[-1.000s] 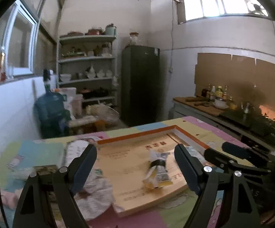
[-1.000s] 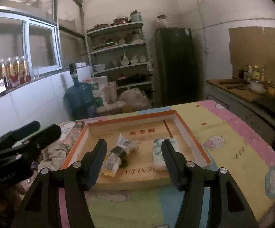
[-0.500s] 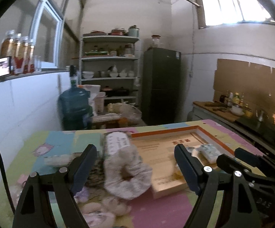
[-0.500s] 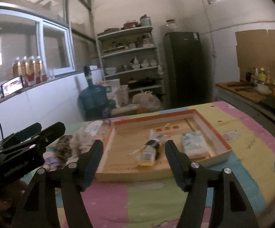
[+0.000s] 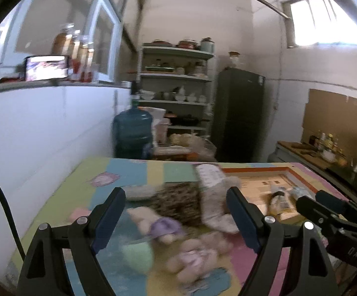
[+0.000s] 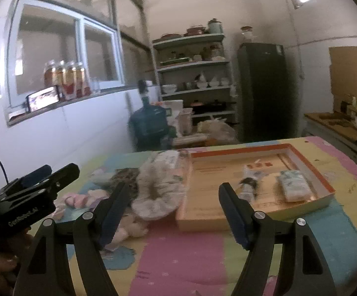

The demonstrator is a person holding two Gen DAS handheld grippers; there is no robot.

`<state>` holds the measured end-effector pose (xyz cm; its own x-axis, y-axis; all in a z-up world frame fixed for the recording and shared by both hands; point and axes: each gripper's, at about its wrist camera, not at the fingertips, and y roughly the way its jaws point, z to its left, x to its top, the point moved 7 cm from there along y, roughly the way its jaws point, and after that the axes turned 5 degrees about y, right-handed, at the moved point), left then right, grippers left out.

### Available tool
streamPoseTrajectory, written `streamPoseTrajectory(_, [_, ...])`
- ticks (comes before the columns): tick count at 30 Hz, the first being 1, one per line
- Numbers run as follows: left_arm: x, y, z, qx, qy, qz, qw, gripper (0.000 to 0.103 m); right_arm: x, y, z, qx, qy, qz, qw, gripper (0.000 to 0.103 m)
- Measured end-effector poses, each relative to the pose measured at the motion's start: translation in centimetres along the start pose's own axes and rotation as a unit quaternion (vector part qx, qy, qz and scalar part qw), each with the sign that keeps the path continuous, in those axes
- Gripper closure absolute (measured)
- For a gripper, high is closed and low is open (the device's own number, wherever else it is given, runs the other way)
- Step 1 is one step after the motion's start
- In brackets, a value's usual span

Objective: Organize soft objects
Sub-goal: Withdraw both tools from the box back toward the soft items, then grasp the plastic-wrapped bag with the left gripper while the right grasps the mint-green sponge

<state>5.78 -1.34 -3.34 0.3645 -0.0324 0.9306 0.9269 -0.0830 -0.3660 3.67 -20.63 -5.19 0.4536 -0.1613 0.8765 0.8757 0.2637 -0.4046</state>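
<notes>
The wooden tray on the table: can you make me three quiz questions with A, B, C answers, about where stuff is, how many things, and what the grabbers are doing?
1. Where is the pile of soft toys?
A. inside the tray
B. on the table beside the tray
C. on the shelf

2. How many things lie in the wooden tray?
A. two
B. five
C. none

3. What is the right hand-held gripper doing?
A. squeezing a toy
B. holding the tray
C. open, holding nothing

Answers:
1 B, the toys sit on the table's mat, left of the tray's edge.
2 A, only a tied bundle and a flat packet show.
3 C, its fingers stand apart with nothing between them.
</notes>
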Motion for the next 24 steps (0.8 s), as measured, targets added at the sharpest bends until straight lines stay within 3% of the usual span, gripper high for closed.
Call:
streamPoseTrajectory(14, [-3.8, -1.9, 9.0, 0.067, -0.042, 0.015, 0.9967, 0.019, -3.2, 3.2, 6.7, 0.053, -0.040, 0.054, 0.996, 0.027])
streamPoseTrajectory(24, [-6.5, -1.5, 13.2, 0.086, -0.064, 0.044, 0.9933, 0.020, -4.8, 6.0, 11.1, 0.086, -0.064, 0.089, 0.990, 0.027])
